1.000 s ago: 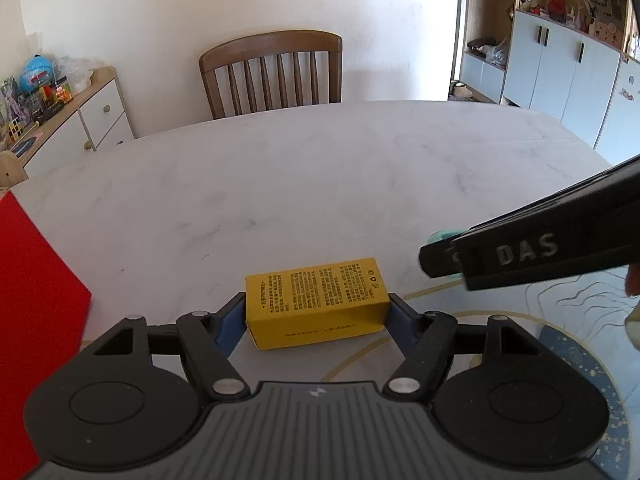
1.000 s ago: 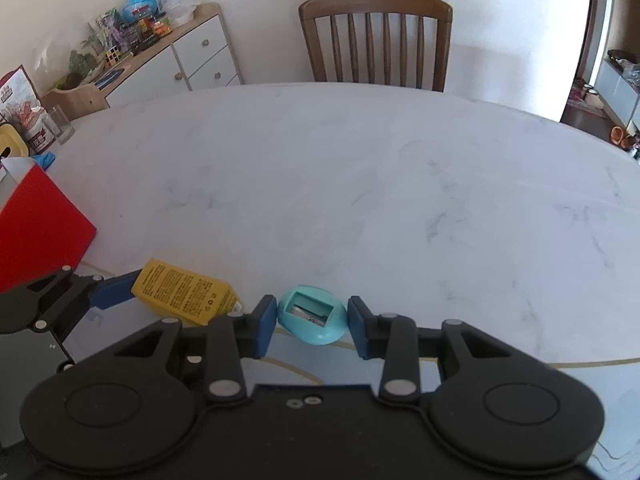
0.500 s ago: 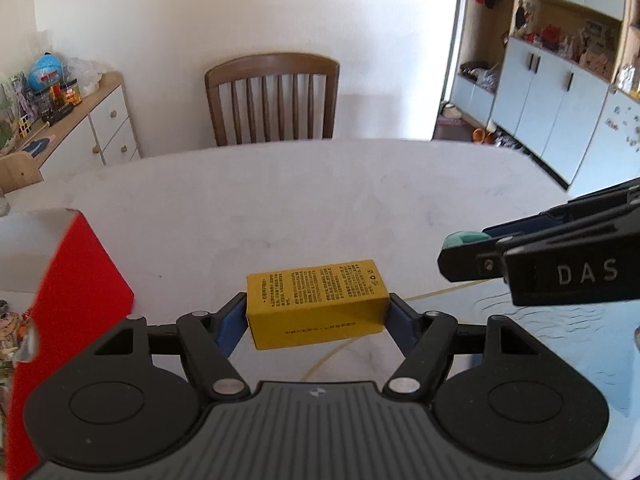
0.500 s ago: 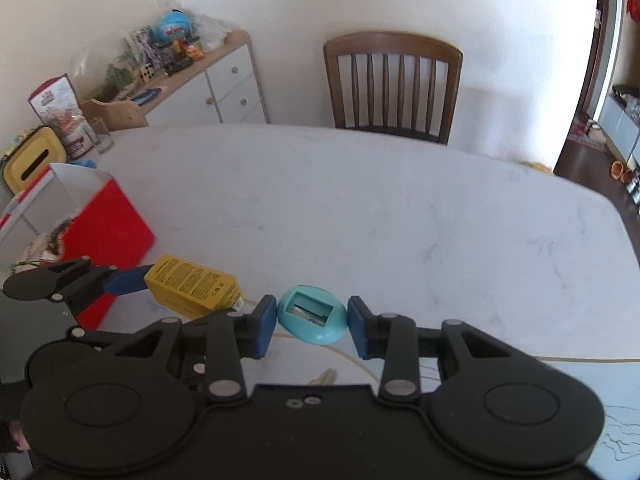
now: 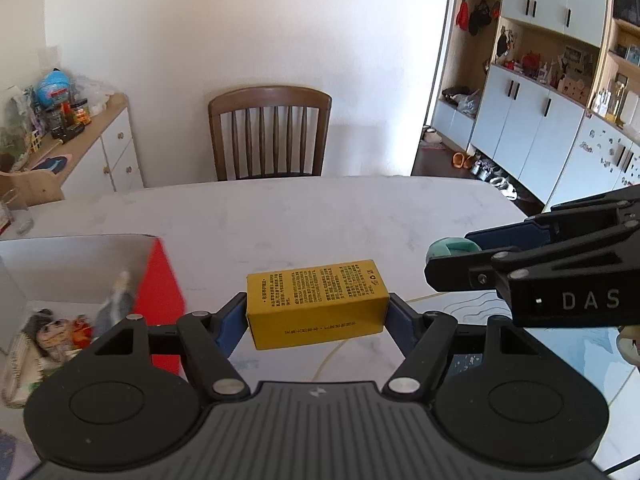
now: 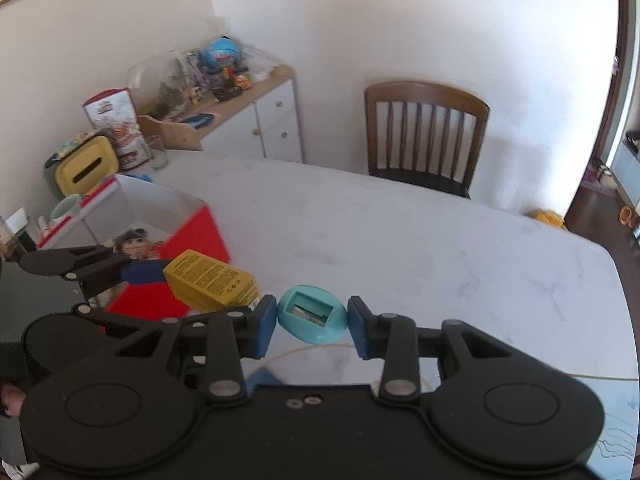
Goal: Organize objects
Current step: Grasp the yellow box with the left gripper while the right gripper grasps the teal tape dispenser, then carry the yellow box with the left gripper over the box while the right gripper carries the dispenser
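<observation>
The red box (image 6: 176,276) stands open-topped near the left edge of the marble table (image 6: 400,240), its inner walls white; inside lie printed packets or toys with cartoon figures (image 5: 60,328), too blurred to name further. The left gripper (image 5: 316,312) pinches a yellow carton (image 5: 316,304) by its two short ends, both blue pads pressed flat on it; the carton hangs clear of the table, just right of the red box and level with its open rim. The right gripper (image 6: 312,320) clamps a teal egg-shaped pencil sharpener (image 6: 312,314) between its pads, blade slot facing up; it hangs above the table further right of the red box, close beside the carton. A wooden chair (image 5: 270,136) stands beyond the table, well apart from the box.
</observation>
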`<state>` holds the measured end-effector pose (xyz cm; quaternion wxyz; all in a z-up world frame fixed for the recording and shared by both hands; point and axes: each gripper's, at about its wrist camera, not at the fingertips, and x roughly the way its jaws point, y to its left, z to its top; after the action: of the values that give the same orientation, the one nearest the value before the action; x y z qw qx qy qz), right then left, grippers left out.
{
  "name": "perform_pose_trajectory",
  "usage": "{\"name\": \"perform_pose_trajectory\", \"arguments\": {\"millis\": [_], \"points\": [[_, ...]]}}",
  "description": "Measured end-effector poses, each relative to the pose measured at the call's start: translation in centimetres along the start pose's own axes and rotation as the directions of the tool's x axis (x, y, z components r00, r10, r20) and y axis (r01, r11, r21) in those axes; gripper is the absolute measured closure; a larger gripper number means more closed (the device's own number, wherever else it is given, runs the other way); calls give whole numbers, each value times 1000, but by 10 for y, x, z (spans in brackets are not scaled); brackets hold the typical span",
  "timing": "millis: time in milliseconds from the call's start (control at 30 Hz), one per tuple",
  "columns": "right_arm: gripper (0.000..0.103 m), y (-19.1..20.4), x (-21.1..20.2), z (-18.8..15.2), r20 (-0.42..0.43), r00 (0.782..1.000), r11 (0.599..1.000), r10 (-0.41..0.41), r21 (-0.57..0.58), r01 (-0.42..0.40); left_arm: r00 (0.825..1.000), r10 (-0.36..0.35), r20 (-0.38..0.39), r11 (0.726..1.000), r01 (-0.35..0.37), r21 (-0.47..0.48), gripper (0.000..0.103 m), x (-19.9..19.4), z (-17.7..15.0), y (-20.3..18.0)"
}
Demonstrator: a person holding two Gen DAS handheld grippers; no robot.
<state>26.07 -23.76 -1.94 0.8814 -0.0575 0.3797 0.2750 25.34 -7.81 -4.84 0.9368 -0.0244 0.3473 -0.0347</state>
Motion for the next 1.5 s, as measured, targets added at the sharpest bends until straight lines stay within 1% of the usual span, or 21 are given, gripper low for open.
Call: {"name": "perform_pose_trajectory", "arguments": {"millis": [200,400,633,867,967,1133,1267,1500], "points": [[66,41,-9,6,23,999,999,25,-28,-24,1000,18,10,1000,-18,-8,31,-32,-4,35],[66,83,-9,12,32,998,997,50,-61,-48,998,58,9,998,-58,-37,31,-58,-11,82],[66,130,3,18,32,997,993,74,-93,-71,994,107,6,992,-107,-64,31,-83,-20,137],[66,168,24,21,18,996,990,87,-109,-84,990,143,3,987,-142,-69,31,-94,-20,184],[66,180,34,23,13,996,990,86,-113,-84,987,158,0,985,-157,-74,31,-93,-17,203],[66,197,55,27,3,997,990,74,-123,-73,983,181,-18,980,-182,-79,31,-76,-11,230],[66,207,78,32,-6,998,991,59,-124,-60,979,196,-52,977,-199,-79,31,-51,-7,246],[66,217,126,44,-35,998,991,57,-122,-61,976,174,-133,976,-189,-110,31,-2,-8,274]]}}
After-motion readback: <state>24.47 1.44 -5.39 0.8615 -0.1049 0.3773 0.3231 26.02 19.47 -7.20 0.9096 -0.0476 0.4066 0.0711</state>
